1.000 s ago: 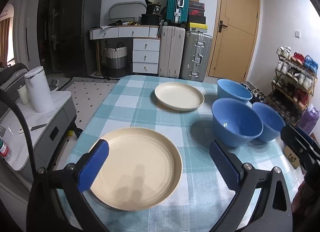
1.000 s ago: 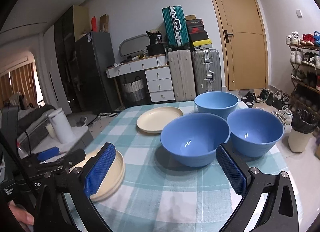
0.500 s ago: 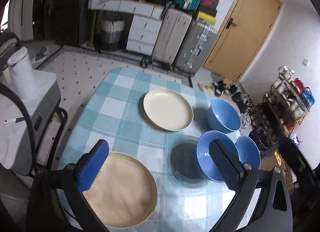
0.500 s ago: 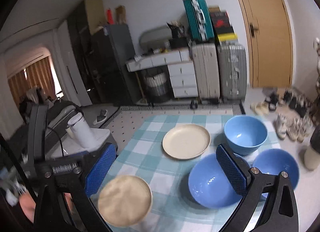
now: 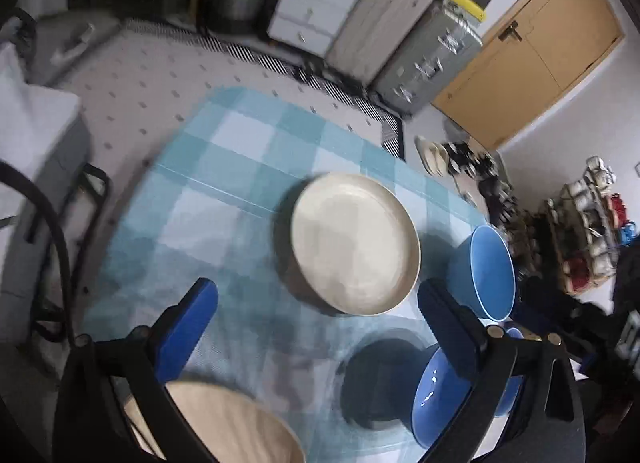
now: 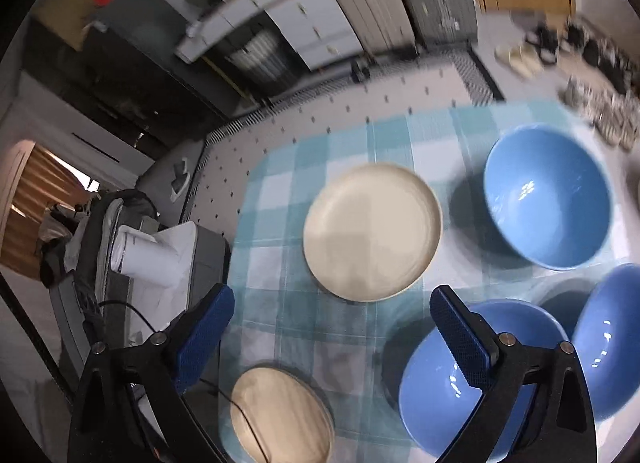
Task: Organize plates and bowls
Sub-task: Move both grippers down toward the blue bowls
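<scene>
Left gripper (image 5: 316,327) and right gripper (image 6: 332,327) both spread wide and empty above blue-checked tablecloth (image 6: 280,303), round cream plate (image 6: 372,231) at its centre, second cream plate (image 6: 280,415) near its front edge, three glossy blue bowls (image 6: 548,195) along its right side

A blue-and-white checked tablecloth (image 5: 224,167) covers the table. Behind it lies a pale floor with dark dots (image 5: 160,75), edged by a striped rug (image 5: 280,63). Along the wall stand white drawers (image 5: 316,11), two suitcases (image 5: 384,31) – one beige, one silver – and a wooden door (image 5: 536,43). Slippers (image 5: 432,153) lie near the door, with a shoe rack (image 5: 588,223) to the right. In the right view, a white jug (image 6: 140,251) sits on a grey cart (image 6: 200,263), and orange curtains (image 6: 40,191) hang far left.
</scene>
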Available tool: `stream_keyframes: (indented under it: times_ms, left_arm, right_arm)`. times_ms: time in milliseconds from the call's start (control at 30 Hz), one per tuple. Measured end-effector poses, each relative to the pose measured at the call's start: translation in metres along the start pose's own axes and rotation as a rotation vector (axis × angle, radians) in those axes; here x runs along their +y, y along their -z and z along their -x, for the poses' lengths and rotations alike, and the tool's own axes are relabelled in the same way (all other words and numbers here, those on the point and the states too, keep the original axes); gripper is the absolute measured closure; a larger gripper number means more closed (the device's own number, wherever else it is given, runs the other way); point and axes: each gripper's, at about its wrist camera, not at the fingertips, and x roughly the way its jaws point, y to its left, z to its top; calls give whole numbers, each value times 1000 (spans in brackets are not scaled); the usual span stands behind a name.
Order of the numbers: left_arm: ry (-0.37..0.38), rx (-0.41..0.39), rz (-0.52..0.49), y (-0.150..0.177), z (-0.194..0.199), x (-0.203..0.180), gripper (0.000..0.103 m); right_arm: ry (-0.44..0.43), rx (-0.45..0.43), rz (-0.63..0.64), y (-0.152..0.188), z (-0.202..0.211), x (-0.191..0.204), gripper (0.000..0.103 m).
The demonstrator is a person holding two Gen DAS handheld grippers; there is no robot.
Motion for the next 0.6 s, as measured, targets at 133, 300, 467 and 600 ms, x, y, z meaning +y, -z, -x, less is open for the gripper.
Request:
stream_keyframes:
  times_ms: [133, 300, 467, 600]
  left_arm:
    - [-4, 65, 45, -18, -41, 13, 3]
    - [-25, 109, 73, -28, -75, 12, 3]
    - [-37, 137, 75, -36, -98, 14, 3]
    - [-21, 170, 88, -41, -116, 16, 3]
  right_arm:
    - [80, 60, -8, -13, -45, -15, 3]
    - [137, 94, -73, -23, -88, -35, 4]
    - [152, 122, -137, -30, -114, -50, 4]
    - [169, 121, -148, -37, -124, -56, 4]
